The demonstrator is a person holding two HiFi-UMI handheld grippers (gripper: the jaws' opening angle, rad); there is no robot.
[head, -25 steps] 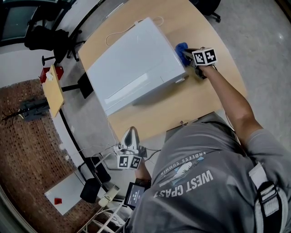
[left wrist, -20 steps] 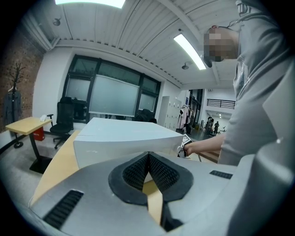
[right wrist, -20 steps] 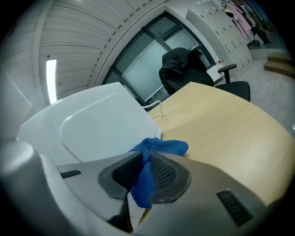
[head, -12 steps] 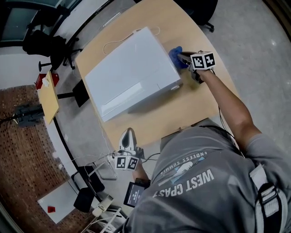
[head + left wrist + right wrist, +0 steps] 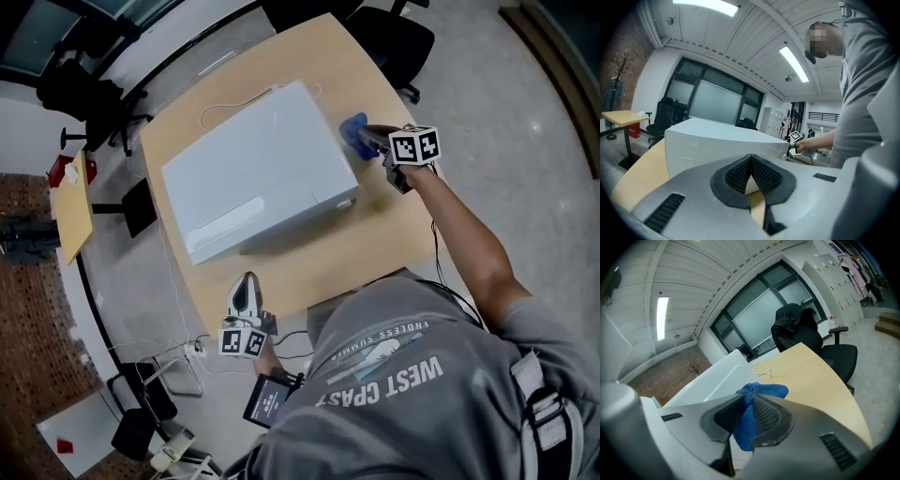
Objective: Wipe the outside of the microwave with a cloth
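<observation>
Cloth [image 5: 354, 132] is clamped in the right tool [image 5: 371, 139] beside the microwave [image 5: 253, 173]; a side wipe is judged in hand. Left tool [image 5: 247, 292] is clenched, empty. Pressed contact is needed for the next stroke.

Right tongs [image 5: 364, 137], gripping the blue cloth [image 5: 352, 128], have risen up the microwave's [image 5: 253, 173] 3 o'clock side wall, from low beside it to its top edge. More of the cloth now shows above that edge, clear of the surface [image 5: 394, 211]
</observation>
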